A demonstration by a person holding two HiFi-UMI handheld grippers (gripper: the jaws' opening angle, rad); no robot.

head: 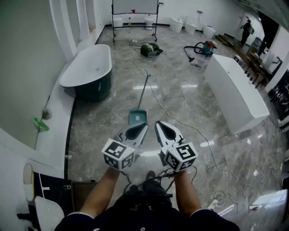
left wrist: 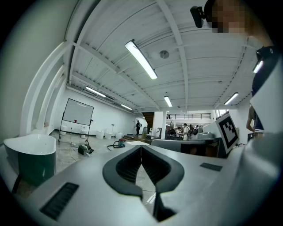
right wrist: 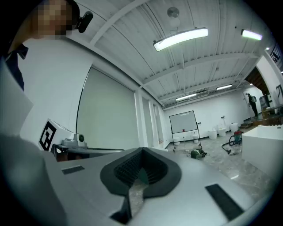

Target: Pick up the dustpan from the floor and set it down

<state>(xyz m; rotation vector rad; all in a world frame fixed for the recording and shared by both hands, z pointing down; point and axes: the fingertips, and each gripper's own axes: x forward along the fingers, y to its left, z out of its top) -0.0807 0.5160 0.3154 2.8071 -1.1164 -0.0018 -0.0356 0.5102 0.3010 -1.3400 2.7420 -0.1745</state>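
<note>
Dustpan point(head: 137, 117): a teal pan on the floor just beyond the tips of both grippers in the head view. Its thin handle runs away from the person, and whether that handle stands up or lies flat cannot be told.

The glossy grey marble floor point(head: 180, 103) fills the room. On it, at the left, stands a bathtub point(head: 88, 67), white inside and dark green outside, and at the right a long white block point(head: 235, 92). A whiteboard on a wheeled stand point(head: 134, 6) is by the far wall. Nearer are a green vacuum cleaner point(head: 151, 49) and a red-and-blue vacuum cleaner point(head: 205, 46). A white cable point(head: 167, 110) trails across the floor, passing right of the dustpan.

The left gripper point(head: 137, 129) and the right gripper point(head: 166, 131) are held level, side by side. Each has its fingers closed tip to tip, with nothing between them.
</note>
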